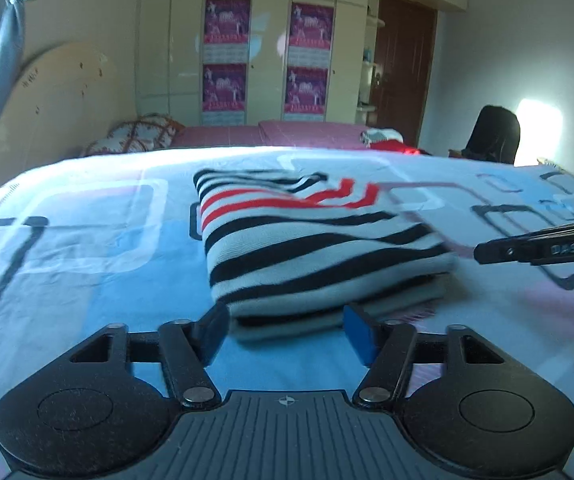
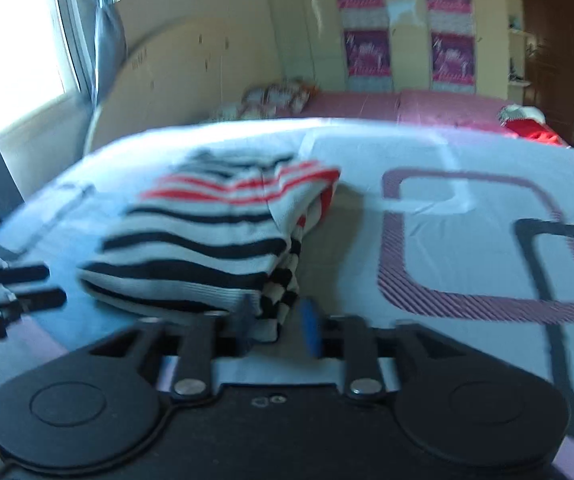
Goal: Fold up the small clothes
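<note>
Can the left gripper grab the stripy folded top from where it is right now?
Probably yes. The left gripper is open, and the stripy folded top lies right in front of its fingers on the bed sheet, with nothing between them.

You're in a home bedroom: a patterned bedsheet [image 1: 87,240] fills the lower frame, with a wardrobe [image 1: 271,40], pillow [image 1: 143,134] and curtain [image 1: 3,40] above.

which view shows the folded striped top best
The left wrist view: the folded striped top lies sharp and whole on the bedsheet, stripes and stacked edges clear. The right wrist view shows it blurred, from its open side, its near corner partly hidden.
</note>
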### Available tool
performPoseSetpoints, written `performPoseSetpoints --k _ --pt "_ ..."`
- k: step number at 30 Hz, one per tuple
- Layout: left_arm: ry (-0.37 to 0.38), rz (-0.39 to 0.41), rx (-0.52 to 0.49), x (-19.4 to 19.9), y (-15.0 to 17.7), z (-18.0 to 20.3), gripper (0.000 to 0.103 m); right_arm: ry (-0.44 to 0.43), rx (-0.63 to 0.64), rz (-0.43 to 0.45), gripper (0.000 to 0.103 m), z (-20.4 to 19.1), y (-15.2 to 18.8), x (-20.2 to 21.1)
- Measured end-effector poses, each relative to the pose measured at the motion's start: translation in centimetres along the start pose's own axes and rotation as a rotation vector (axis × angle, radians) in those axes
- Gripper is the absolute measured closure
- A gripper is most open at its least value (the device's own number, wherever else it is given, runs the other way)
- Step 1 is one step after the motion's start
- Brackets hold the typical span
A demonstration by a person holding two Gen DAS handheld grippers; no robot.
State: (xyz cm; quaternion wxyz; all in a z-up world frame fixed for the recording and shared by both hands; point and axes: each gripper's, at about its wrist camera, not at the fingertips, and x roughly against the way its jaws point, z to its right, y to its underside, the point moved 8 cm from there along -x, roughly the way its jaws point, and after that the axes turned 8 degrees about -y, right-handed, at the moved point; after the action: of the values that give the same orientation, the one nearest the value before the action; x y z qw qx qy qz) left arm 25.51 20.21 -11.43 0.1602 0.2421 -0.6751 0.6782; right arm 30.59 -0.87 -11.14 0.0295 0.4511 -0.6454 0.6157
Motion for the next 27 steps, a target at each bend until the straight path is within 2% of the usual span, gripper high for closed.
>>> performPoseSetpoints --k 1,2,3,5,10,12,15,19,23,27 --pt "-0.020 0.023 0.011 1.9 -0.1 0.4 0.000 0.002 -0.008 0.037 0.017 -0.4 0.1 2.1" --pt "-0.034 0.061 0.017 3.9 -0.2 0.8 0.000 -0.002 -0.012 0.080 0.011 -1.0 0.2 4.4" --pt "-0.036 0.080 0.016 5.7 -0.2 1.4 0.000 -0.013 -0.011 0.105 0.011 -1.6 0.5 6.5" --pt "-0.042 0.098 0.007 9.0 0.0 2.5 0.000 -0.031 -0.008 0.101 0.011 -3.0 1.7 10.2" --pt "-0.084 0.147 -0.028 17.2 0.9 5.0 0.000 0.024 0.015 0.128 0.009 -5.8 4.8 18.5" --pt "-0.068 0.159 -0.028 20.2 1.6 5.9 0.000 0.036 0.011 0.123 0.008 -6.7 6.1 20.7" --pt "-0.075 0.159 -0.013 23.7 2.9 6.7 0.000 0.023 -0.007 0.089 0.005 -7.9 7.7 22.6" --pt "-0.089 0.151 0.022 26.6 4.1 7.2 0.000 0.067 0.066 0.099 0.004 -9.8 8.3 24.3" --pt "-0.075 0.151 0.083 28.3 4.6 7.0 0.000 0.088 0.089 0.131 0.004 -10.6 8.2 25.5" --pt "-0.080 0.176 0.071 29.1 4.5 7.2 0.000 0.081 0.086 0.139 0.004 -11.0 8.1 25.8"
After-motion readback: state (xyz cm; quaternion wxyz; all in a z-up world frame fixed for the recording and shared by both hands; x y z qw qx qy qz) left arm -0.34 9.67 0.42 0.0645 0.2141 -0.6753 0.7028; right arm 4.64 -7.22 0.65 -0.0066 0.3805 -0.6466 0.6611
